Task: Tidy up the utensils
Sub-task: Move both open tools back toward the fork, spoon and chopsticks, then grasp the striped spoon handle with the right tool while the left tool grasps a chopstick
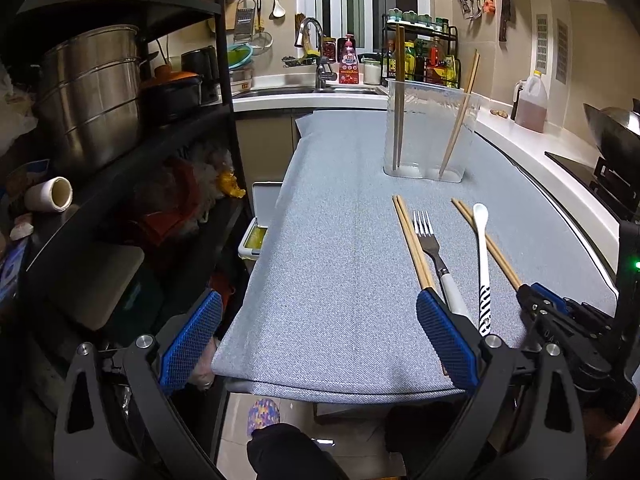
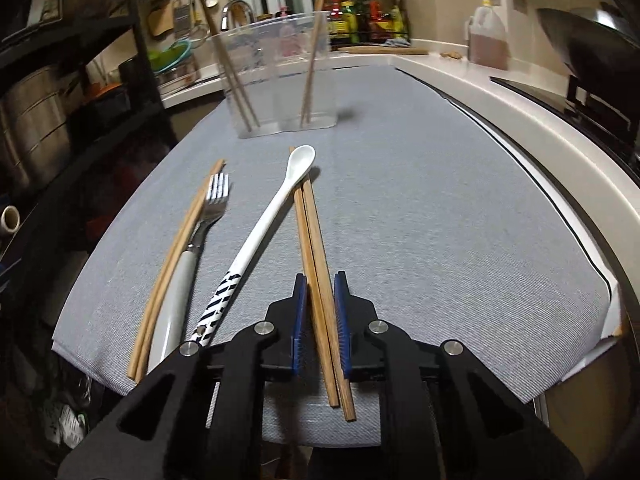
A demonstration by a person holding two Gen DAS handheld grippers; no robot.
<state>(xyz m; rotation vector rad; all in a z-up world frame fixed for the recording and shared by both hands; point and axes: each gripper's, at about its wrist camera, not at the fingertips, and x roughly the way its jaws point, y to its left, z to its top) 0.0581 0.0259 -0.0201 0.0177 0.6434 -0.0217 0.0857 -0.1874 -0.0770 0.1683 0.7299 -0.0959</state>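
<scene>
Item 1, right gripper (image 2: pixel 321 328): blue pads either side of a dark chopstick pair (image 2: pixel 316 280), narrow gap; whether pads actually press the sticks, can't tell. Butt ends of pair poke back behind the pads; tips run fwd on the grey cloth (image 2: pixel 440 220).

Item 2, left gripper (image 1: pixel 320 340): fingers spread wide, nothing between them. Left pad hangs off the cloth's left edge, right pad (image 1: pixel 444 336) sits over the near ends of a light chopstick pair (image 1: pixel 414 244).

Item 3, spoon (image 2: pixel 276 216): white, striped blk/wht handle end. Lies just left of right gripper's fingers, angled; bowl crosses over the dark pair's tips, touching.

Item 4, fork (image 2: pixel 200 224): metal tines, pale handle. Further left of spoon, apart from it, just beside the light pair on its right. Seen from left wrist cam, fork sits just ahead of right pad.

Item 5, clear holder (image 2: pixel 280 76): transparent plastic, upright, well ahead of both grippers' fingertips on far part of cloth. Holds 2 chopstick sets standing tilted, one per side.

Item 6, bkgd: sink w/ faucet (image 1: pixel 314 46), spice rack (image 1: pixel 420 52), wok (image 2: pixel 592 36) far right.
</scene>
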